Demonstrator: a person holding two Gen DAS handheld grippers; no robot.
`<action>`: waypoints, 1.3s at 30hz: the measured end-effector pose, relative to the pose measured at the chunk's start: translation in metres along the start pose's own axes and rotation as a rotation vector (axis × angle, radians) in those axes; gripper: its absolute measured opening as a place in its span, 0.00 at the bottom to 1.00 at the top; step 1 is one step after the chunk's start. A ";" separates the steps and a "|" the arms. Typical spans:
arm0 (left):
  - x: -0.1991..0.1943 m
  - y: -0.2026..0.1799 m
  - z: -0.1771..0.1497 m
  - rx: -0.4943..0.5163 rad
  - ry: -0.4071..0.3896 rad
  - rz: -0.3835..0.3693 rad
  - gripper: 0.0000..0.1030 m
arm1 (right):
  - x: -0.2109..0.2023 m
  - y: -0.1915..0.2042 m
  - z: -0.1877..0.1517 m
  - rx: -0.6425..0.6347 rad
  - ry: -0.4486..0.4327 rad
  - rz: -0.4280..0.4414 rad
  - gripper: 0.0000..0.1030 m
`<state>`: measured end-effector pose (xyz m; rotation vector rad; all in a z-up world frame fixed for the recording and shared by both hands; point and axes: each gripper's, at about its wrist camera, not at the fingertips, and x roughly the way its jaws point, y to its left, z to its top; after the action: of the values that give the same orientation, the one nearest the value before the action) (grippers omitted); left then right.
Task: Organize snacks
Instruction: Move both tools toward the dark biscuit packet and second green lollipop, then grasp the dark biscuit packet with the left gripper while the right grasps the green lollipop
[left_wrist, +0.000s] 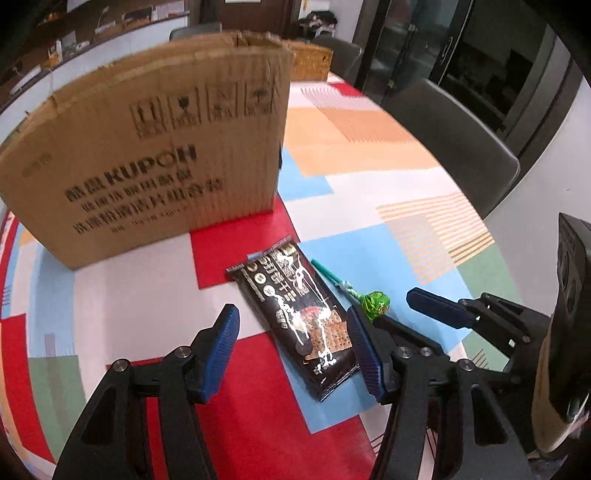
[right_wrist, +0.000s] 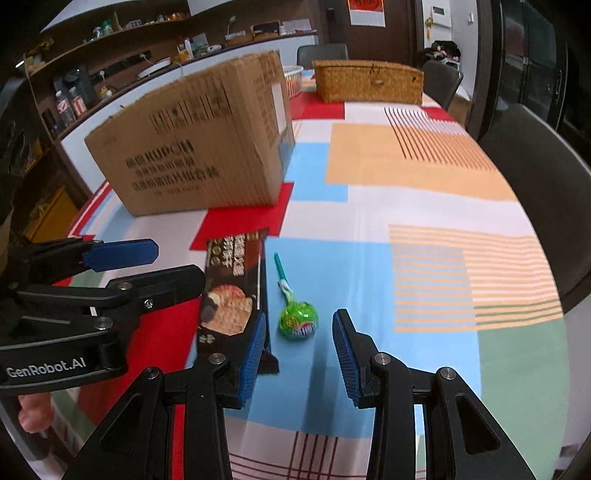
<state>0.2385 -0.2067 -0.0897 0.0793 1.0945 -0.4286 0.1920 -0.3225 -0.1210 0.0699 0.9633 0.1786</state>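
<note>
A black cracker packet (left_wrist: 298, 317) lies flat on the tablecloth between my two grippers; it also shows in the right wrist view (right_wrist: 231, 291). A green lollipop (right_wrist: 297, 319) with a teal stick lies just right of it, and shows in the left wrist view (left_wrist: 375, 303). My left gripper (left_wrist: 291, 350) is open, low over the table, with the packet's near end between its fingers. My right gripper (right_wrist: 299, 350) is open, its jaws either side of the lollipop head and just short of it. A brown cardboard box (left_wrist: 147, 155) stands behind the snacks, also in the right wrist view (right_wrist: 199, 147).
A wicker basket (right_wrist: 367, 81) sits at the table's far end. Dark chairs (right_wrist: 535, 177) line the right side and far end. The colourful tablecloth (right_wrist: 406, 206) stretches to the right of the snacks. A counter with bottles runs behind the box.
</note>
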 end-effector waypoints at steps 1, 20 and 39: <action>0.004 0.000 0.000 -0.008 0.011 -0.005 0.58 | 0.003 -0.001 -0.001 0.005 0.007 0.004 0.38; 0.053 -0.008 0.016 -0.133 0.128 0.069 0.63 | 0.022 -0.003 0.003 -0.034 -0.004 -0.014 0.31; 0.042 0.006 -0.001 -0.054 0.083 0.025 0.50 | 0.020 -0.009 -0.001 -0.007 -0.007 -0.075 0.26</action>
<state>0.2559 -0.2135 -0.1275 0.0639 1.1853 -0.3755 0.2036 -0.3275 -0.1393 0.0281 0.9568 0.1119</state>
